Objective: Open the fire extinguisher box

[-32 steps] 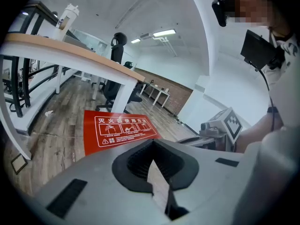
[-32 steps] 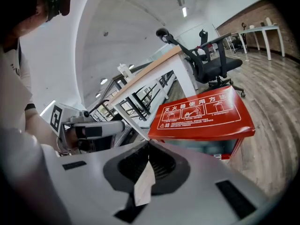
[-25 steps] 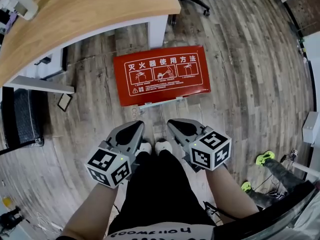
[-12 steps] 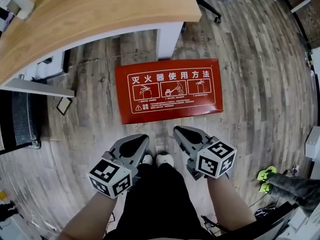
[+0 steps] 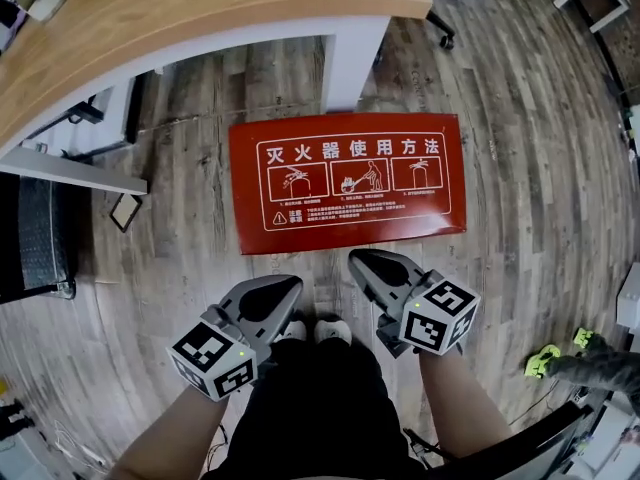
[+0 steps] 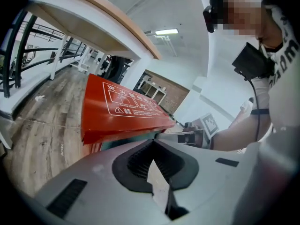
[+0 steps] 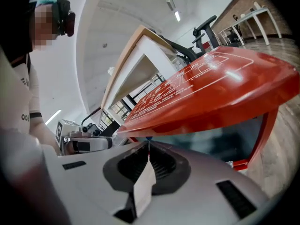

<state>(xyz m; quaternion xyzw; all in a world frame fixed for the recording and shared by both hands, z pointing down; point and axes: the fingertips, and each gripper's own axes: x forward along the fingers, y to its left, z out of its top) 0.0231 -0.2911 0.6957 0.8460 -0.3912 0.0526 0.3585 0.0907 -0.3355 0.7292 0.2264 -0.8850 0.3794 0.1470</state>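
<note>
The red fire extinguisher box (image 5: 350, 183) stands on the wooden floor with its lid closed, white instruction pictures facing up. My left gripper (image 5: 288, 286) and right gripper (image 5: 358, 260) hover side by side just short of the box's near edge, both shut and empty. In the left gripper view the lid (image 6: 123, 108) slopes above my closed left gripper (image 6: 152, 143), and the right gripper (image 6: 187, 136) shows beside it. In the right gripper view the lid's front lip (image 7: 211, 90) overhangs my closed right gripper (image 7: 149, 143), with glass and a red frame below it.
A wooden desk with a white leg (image 5: 350, 63) stands right behind the box. A black bin (image 5: 40, 233) and a small dark flat object (image 5: 127, 211) lie left. An office chair base (image 5: 450, 8) is at the back right. My shoes (image 5: 315, 328) sit between the grippers.
The view has dropped closer to the box, which now looks larger. Both grippers have sunk and come nearer to its front edge, staying shut.
</note>
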